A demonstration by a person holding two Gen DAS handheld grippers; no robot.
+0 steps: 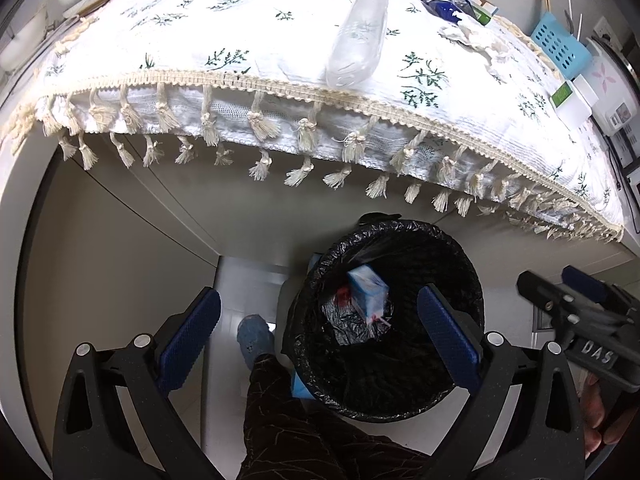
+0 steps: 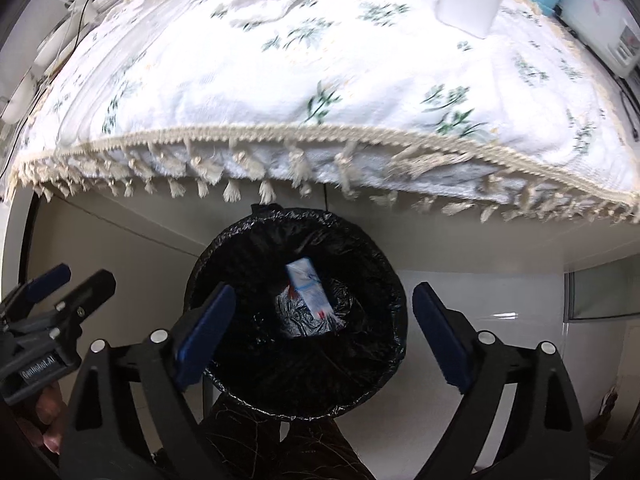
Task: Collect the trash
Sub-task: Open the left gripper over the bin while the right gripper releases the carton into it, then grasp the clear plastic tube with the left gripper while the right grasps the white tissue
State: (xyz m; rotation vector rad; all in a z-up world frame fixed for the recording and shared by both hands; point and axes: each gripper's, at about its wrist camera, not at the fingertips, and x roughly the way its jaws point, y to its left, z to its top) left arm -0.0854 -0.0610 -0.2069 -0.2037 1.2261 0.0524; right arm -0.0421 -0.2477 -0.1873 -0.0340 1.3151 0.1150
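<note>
Right hand-held gripper (image 2: pixel 324 336) agape, empty, above bin (image 2: pixel 240 380); carton (image 2: pixel 308 290) lies inside. Left hand-held gripper (image 1: pixel 320 336) also agape, empty. Bottle (image 1: pixel 358 36), tissue (image 1: pixel 472 36) on surface (image 1: pixel 200 20).

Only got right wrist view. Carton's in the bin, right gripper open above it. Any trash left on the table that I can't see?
Observer: Yes. A clear plastic bottle lies on its side on the tablecloth, its base near the fringed edge.
Operator: Left gripper free to take it?
Observer: The left gripper is open, with nothing between its fingers.
Operator: Anything on the floor by the bin?
Observer: A foot in a blue shoe cover, just left of the bin in the left wrist view.
</note>
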